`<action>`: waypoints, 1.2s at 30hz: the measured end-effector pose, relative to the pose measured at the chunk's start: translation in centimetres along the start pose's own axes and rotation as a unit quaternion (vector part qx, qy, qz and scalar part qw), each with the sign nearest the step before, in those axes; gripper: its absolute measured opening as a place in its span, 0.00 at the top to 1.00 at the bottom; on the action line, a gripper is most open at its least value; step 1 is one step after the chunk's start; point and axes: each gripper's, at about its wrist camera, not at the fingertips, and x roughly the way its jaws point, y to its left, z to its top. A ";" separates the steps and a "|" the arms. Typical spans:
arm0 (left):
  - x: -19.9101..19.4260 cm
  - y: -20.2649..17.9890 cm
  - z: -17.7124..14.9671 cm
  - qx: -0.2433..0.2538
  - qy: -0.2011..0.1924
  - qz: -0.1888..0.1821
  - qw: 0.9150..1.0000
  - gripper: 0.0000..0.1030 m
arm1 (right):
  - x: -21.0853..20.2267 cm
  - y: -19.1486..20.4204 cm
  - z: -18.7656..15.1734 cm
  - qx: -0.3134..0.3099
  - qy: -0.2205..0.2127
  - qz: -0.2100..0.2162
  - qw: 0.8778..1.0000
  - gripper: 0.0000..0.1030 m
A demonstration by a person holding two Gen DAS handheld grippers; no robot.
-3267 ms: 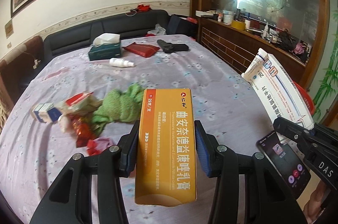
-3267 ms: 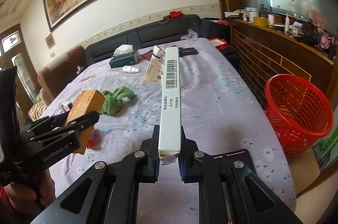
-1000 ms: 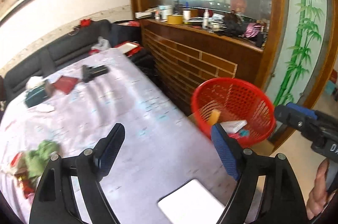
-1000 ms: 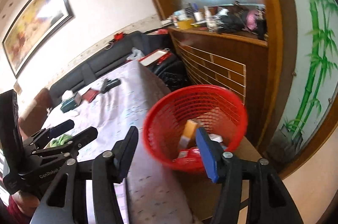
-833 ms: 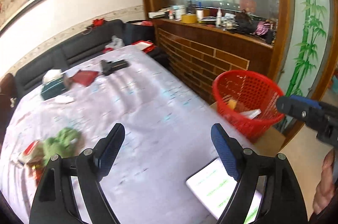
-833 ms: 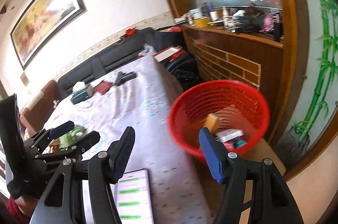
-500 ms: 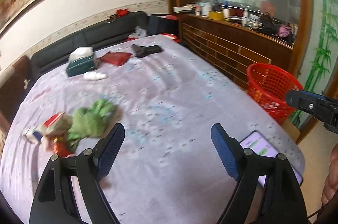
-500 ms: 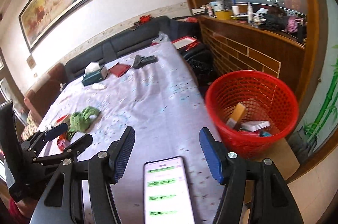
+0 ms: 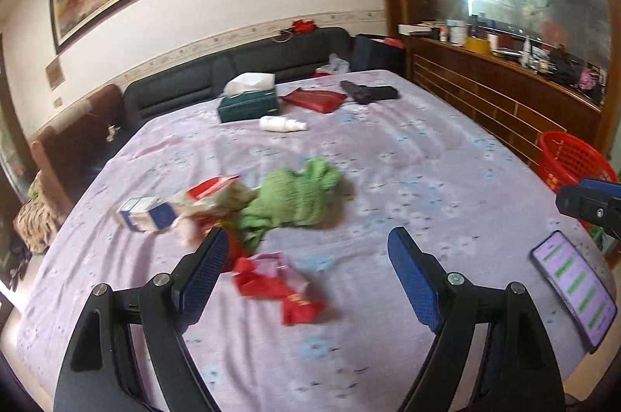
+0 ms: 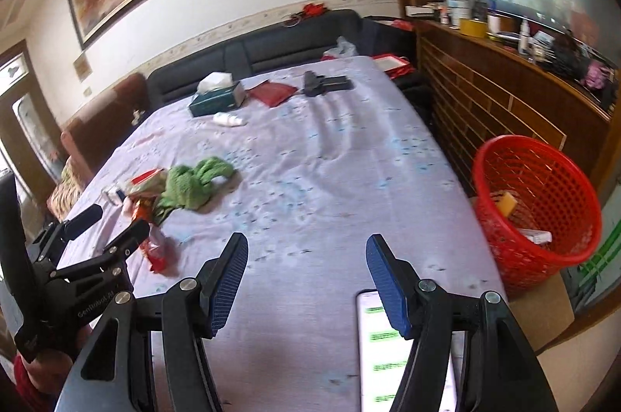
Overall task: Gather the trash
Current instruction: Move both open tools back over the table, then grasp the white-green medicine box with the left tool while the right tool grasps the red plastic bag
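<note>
My left gripper (image 9: 306,254) is open and empty above the lilac tablecloth, with crumpled red wrappers (image 9: 277,285) just under and between its fingers. Beyond them lie a blue-and-white box (image 9: 145,214), a torn red-and-white packet (image 9: 211,192) and a green cloth (image 9: 299,196). My right gripper (image 10: 306,262) is open too, holding nothing, over bare cloth near the table's right edge. The left gripper (image 10: 106,223) shows at the left of the right wrist view, over the trash pile (image 10: 149,192). The red basket (image 10: 537,214) stands on the floor at the right and holds an orange box (image 10: 504,203) and a white box (image 10: 539,237).
At the far end of the table (image 9: 446,179) lie a green tissue box (image 9: 248,103), a white bottle (image 9: 281,124), a red pouch (image 9: 314,99) and a black object (image 9: 368,91). A lit phone (image 9: 572,285) lies at the near right edge. A wooden sideboard (image 10: 504,93) runs along the right.
Both grippers have swung left, away from the red basket and back over the table. The trash pile has come into view in front of the left gripper. Both stay open and empty.
</note>
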 end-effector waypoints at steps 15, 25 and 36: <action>0.7 4.8 -0.6 -0.043 0.013 0.025 0.999 0.20 | 2.6 5.1 0.4 -0.043 0.022 0.026 0.999 0.34; 1.8 6.6 -1.0 -0.056 0.025 0.036 0.997 0.20 | 4.0 7.0 0.4 -0.061 0.035 0.031 0.997 0.34; 2.3 15.3 -0.7 -0.144 0.055 0.011 0.988 0.20 | 7.1 10.4 0.7 -0.079 0.067 0.085 0.991 0.28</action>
